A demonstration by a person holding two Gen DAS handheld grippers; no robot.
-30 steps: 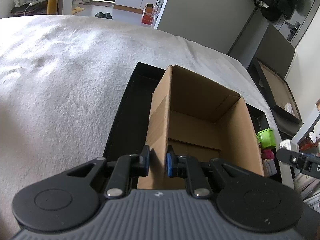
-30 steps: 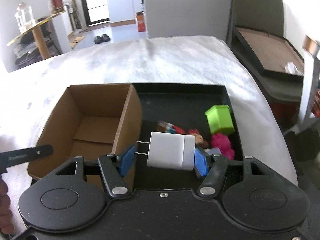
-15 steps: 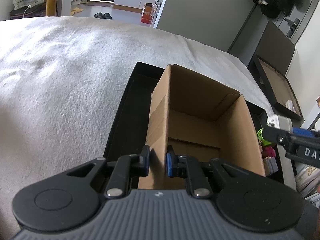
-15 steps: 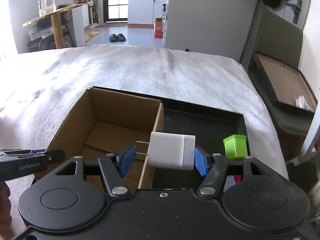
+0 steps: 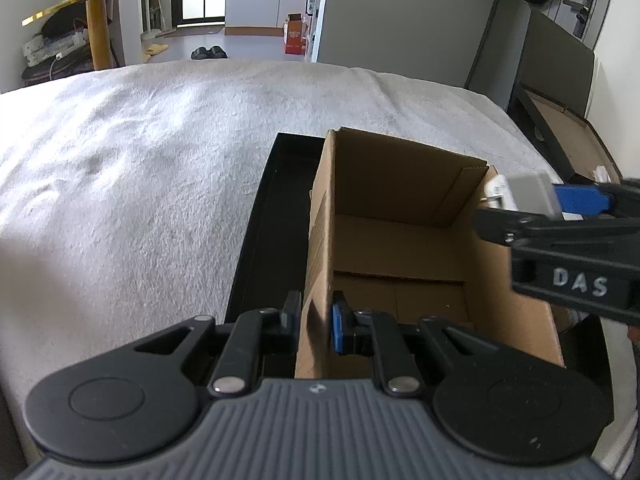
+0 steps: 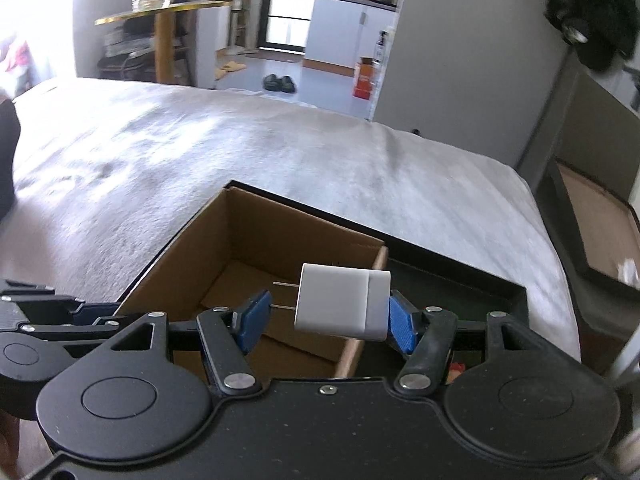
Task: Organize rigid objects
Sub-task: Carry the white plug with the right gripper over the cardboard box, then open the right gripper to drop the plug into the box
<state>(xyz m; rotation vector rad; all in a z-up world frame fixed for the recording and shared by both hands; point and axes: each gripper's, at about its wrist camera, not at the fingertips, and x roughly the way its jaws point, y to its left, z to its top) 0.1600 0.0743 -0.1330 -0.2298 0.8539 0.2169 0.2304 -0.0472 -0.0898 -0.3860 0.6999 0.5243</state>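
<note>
The left gripper (image 5: pixel 314 322) pinches the near left wall of the cardboard box (image 5: pixel 400 240) low in the middle of the left wrist view, one blue pad outside the wall and one inside, both pressed against the card. The right gripper (image 6: pixel 326 314) clamps a white charger (image 6: pixel 342 302) between its blue pads at the lower middle of the right wrist view; the right pad lies flat on the charger's end and the two metal prongs point at the left pad — whether their tips touch it cannot be told. The charger hangs above the box's right rim, body tilted slightly down to the left, over the open cavity. The box stands upright with its top open, flaps folded flat on the floor inside, and its brown interior holds nothing visible. It sits in the left part of a black tray (image 5: pixel 260 216), whose rim runs just beside the box's left wall; the tray's right part stretches dark past the box in the right wrist view. In the left wrist view the right gripper (image 5: pixel 532 196) reaches in from the right edge of the frame, level with the box's right rim, its black body crossing the far right corner. Around the tray a white blanket (image 5: pixel 140 168) spreads wide to the left and to the upper part of both frames — open room on those sides.
</note>
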